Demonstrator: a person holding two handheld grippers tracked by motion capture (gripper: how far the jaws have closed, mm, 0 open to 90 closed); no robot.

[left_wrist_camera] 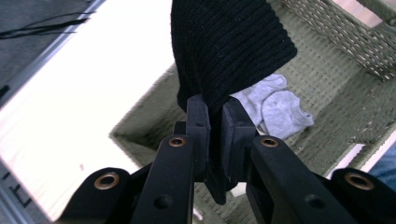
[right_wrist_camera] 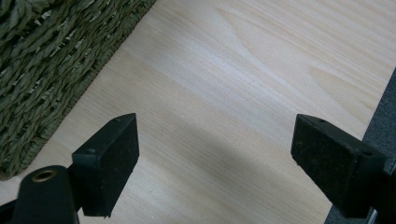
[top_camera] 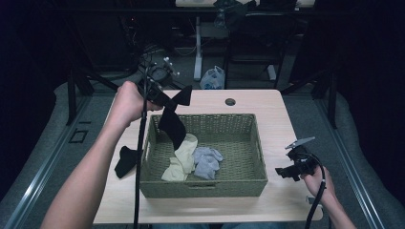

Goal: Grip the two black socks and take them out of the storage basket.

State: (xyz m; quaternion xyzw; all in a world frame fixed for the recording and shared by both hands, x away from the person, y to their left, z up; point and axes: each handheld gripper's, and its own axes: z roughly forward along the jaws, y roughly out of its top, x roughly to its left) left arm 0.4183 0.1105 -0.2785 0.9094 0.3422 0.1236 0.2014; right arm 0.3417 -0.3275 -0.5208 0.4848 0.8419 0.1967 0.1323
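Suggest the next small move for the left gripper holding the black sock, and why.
Probably open the left gripper: its fingers pinch the black sock, which hangs over the basket above the yellow sock, so release should drop it inside.

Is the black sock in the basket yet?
Not yet. The black sock hangs from the shut left hand-held gripper, dangling above the basket.

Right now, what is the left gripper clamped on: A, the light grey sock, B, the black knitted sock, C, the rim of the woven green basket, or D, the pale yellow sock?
B: the left gripper has its jaws pressed together on the black knitted sock, which hangs above the woven green basket.
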